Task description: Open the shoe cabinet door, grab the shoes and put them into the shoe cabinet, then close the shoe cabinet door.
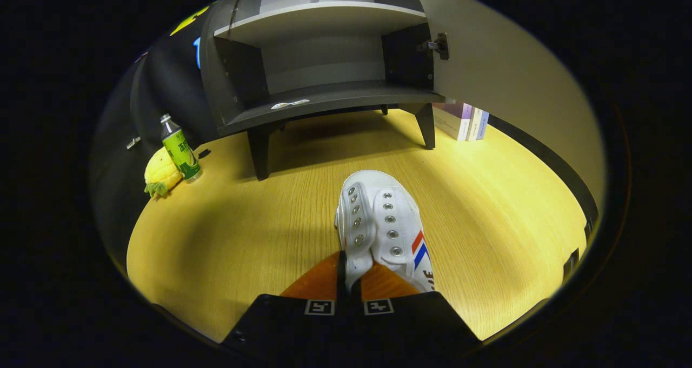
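Note:
A white canvas shoe (pixel 381 227) with metal eyelets and a red and blue stripe hangs from my gripper (pixel 350 281), toe pointing away toward the cabinet. Both fingers pinch the shoe's collar edge, which is squeezed thin between them. The shoe is above the yellow wooden table (pixel 243 233). Beyond it stands the dark shoe cabinet (pixel 324 98) on short legs, its inside shelves bare. Its door (pixel 503 71) is swung wide open to the right, with a hinge (pixel 435 45) showing at its edge.
Left of the cabinet stand a green bottle (pixel 181 151) and a yellow pineapple plush toy (pixel 161 172). Some books (pixel 462 120) stand upright on the table behind the cabinet's right leg, under the open door.

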